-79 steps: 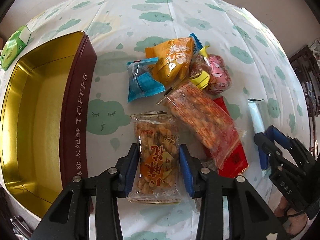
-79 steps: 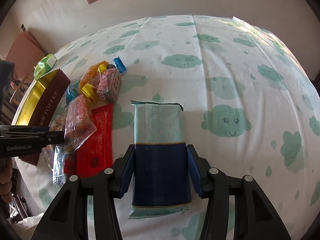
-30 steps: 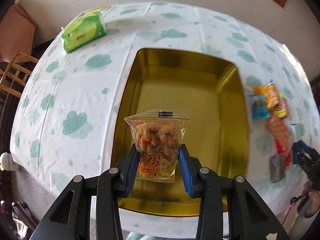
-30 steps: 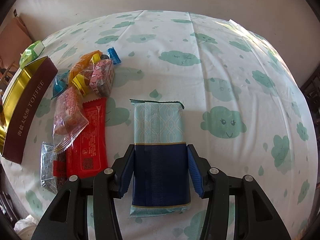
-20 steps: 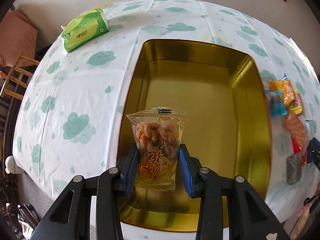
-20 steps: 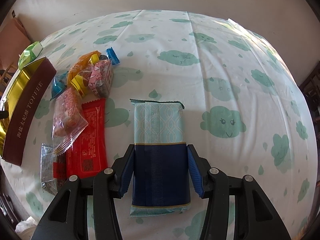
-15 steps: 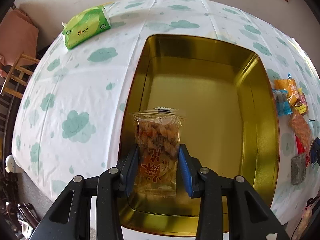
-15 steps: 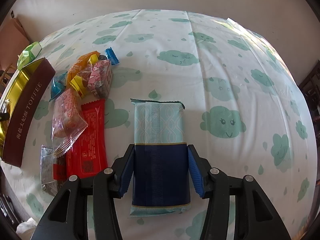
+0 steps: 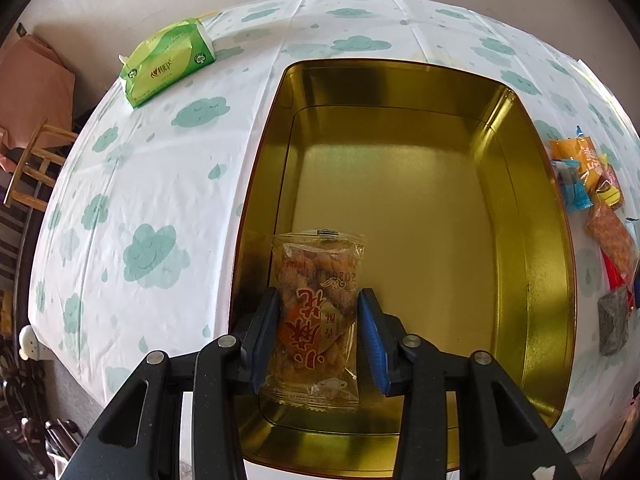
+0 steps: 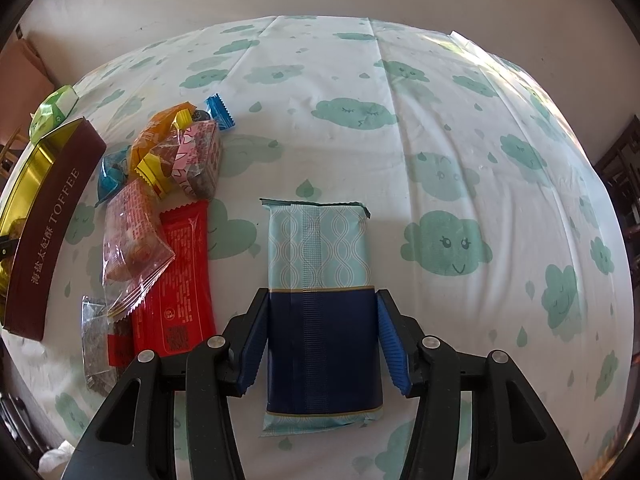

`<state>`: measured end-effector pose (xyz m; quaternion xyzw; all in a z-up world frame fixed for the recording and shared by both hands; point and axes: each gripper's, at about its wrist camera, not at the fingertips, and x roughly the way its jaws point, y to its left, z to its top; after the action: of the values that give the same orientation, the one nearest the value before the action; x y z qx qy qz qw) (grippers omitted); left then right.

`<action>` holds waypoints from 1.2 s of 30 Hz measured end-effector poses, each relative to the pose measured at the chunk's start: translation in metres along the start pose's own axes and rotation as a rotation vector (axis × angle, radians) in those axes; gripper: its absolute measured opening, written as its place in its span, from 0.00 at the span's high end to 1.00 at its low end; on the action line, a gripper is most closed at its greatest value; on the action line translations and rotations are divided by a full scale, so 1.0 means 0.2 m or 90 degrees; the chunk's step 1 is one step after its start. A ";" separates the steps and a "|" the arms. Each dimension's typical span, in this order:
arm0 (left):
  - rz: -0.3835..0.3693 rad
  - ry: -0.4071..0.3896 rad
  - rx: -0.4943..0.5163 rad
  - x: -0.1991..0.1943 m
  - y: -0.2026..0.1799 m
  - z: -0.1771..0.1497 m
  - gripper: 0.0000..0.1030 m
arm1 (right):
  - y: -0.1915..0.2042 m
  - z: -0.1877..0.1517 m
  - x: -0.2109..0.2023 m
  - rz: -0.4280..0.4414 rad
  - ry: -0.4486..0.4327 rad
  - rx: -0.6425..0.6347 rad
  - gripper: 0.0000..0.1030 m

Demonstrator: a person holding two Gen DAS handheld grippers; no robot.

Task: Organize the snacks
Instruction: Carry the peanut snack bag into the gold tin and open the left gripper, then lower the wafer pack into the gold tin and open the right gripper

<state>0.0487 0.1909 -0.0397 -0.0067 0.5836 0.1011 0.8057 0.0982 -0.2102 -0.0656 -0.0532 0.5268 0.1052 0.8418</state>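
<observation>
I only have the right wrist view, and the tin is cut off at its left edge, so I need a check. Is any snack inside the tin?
Observer: Yes, one clear packet of fried snacks stands upright inside the gold tin.
Operator: Is it let go?
Observer: No. The left gripper has a pad against each side of it.
Operator: Where in the tin?
Observer: By the left wall, near the corner closest to the left wrist camera. No other snack lies on the tin's floor.
</observation>
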 end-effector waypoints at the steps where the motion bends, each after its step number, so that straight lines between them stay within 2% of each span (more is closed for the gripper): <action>1: -0.001 -0.002 0.002 0.00 0.00 0.00 0.63 | 0.00 0.00 0.00 0.000 -0.001 0.000 0.48; 4: -0.011 -0.006 0.004 -0.01 0.00 0.00 0.60 | 0.00 0.00 0.00 0.000 0.000 0.000 0.49; 12: -0.028 -0.045 0.009 -0.09 -0.04 -0.03 0.37 | 0.00 0.01 0.00 -0.001 -0.001 0.002 0.51; 19: -0.048 -0.060 -0.001 -0.13 -0.05 -0.05 0.27 | 0.00 0.00 0.00 -0.009 -0.007 0.024 0.51; 23: -0.043 -0.077 -0.013 -0.15 -0.05 -0.06 0.23 | 0.00 0.01 -0.02 -0.011 -0.010 0.040 0.51; 26: -0.054 -0.090 -0.026 -0.17 -0.04 -0.06 0.21 | 0.01 0.04 -0.08 -0.023 -0.035 0.049 0.51; 31: -0.056 -0.130 -0.047 -0.23 0.00 -0.07 0.13 | 0.08 0.12 -0.24 -0.007 -0.090 0.058 0.51; 36: -0.061 -0.149 -0.093 -0.28 0.08 -0.08 0.13 | 0.28 0.20 -0.38 0.052 -0.128 0.035 0.51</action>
<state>0.0139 0.1963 0.0104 -0.0813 0.4759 0.1044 0.8695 0.0868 -0.1564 0.0219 0.0022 0.4442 0.1298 0.8865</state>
